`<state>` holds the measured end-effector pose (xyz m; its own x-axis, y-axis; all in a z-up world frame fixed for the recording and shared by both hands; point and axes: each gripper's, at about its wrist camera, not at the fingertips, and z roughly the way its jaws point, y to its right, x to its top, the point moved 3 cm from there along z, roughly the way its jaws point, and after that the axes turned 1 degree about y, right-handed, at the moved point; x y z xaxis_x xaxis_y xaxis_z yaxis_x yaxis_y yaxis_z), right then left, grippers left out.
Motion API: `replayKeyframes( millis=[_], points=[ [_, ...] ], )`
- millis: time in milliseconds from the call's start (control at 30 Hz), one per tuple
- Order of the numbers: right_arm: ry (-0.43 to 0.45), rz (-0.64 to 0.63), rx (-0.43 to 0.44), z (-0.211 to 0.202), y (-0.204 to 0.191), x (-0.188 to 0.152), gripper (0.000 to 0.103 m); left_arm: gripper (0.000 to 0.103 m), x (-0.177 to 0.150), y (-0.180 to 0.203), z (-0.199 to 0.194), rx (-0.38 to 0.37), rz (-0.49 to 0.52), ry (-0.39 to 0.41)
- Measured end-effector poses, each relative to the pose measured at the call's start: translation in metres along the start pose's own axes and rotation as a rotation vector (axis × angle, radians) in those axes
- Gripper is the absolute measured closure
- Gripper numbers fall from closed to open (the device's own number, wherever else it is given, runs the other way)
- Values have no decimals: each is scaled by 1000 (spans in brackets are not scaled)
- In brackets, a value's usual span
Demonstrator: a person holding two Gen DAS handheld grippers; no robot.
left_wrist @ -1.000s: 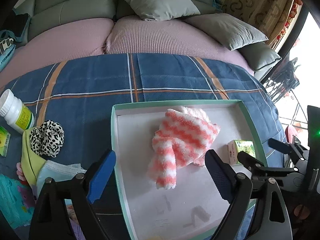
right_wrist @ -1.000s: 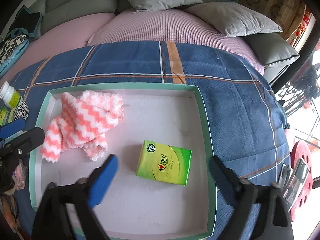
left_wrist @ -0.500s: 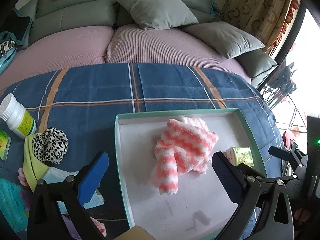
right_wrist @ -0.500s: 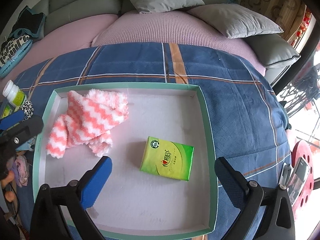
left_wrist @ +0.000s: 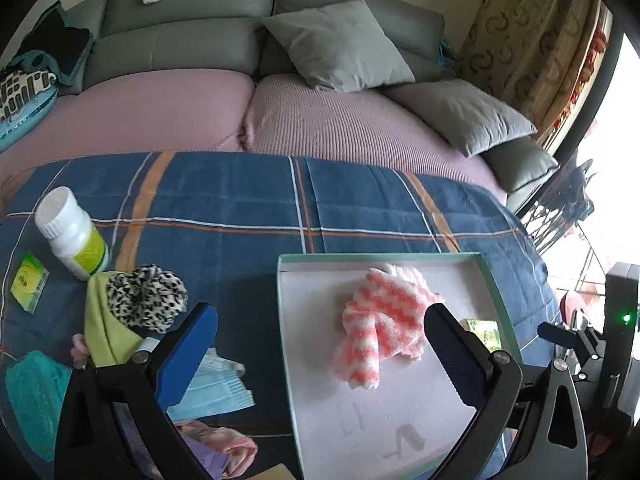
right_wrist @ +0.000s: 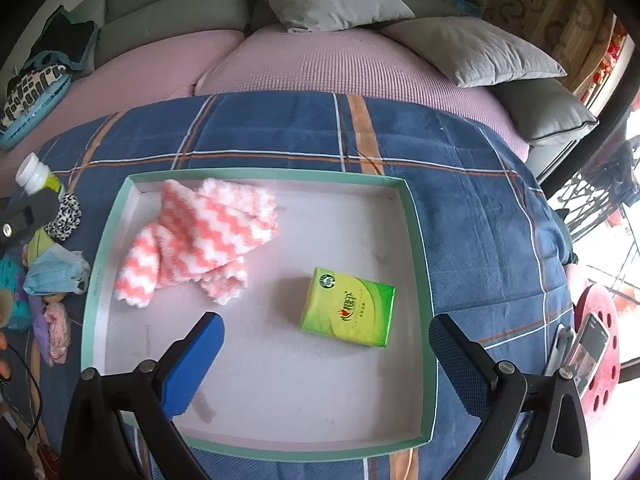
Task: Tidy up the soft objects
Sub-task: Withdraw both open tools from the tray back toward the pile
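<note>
Fleece, pink-and-white zigzag: the cloth (right_wrist: 196, 240) lies crumpled in the far-left corner of the green-rimmed tray (right_wrist: 424, 280), one rolled end trailing toward the tray's left edge. A green tissue pack (right_wrist: 348, 308) rests flat right of centre in the same tray, apart from the cloth.

Outside the tray's left edge, on the plaid blanket (left_wrist: 240, 208), remain a leopard-print scrunchie (left_wrist: 146, 298) lying on a yellow cloth (left_wrist: 100, 332), a blue face mask (left_wrist: 216, 384), a teal cloth (left_wrist: 32, 396) and pink fabric (left_wrist: 228, 446) at the near edge. A white bottle (left_wrist: 74, 232) stands beyond them; it is rigid and, in the inspector's judgement, not part of the sort.

The left gripper (left_wrist: 320, 344) stands fully spread with nothing between its jaws, over the tray's left rim. The right gripper (right_wrist: 326, 354) is likewise wide apart and empty, above the tray's near half.

Judged handling: all remaining pieces are light, limp and non-fragile. The scrunchie should pinch well across its bunched ring. The mask is thin and flat; its pleated middle offers more purchase than the ear loops, which may snag neighbouring items.
</note>
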<state>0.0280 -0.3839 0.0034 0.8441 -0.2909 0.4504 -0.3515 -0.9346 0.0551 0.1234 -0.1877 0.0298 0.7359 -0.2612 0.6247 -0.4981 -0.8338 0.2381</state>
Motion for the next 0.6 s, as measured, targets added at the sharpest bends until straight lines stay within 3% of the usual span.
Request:
replayKeyframes(
  millis=[333,600],
  points=[
    [32,-25,40,-24,-37,9,0,0,5,-50,-47,13,-51,38],
    [50,-22,144,-39,-80,26,0,0,18,-136,-101,103,-134,107]
  ],
)
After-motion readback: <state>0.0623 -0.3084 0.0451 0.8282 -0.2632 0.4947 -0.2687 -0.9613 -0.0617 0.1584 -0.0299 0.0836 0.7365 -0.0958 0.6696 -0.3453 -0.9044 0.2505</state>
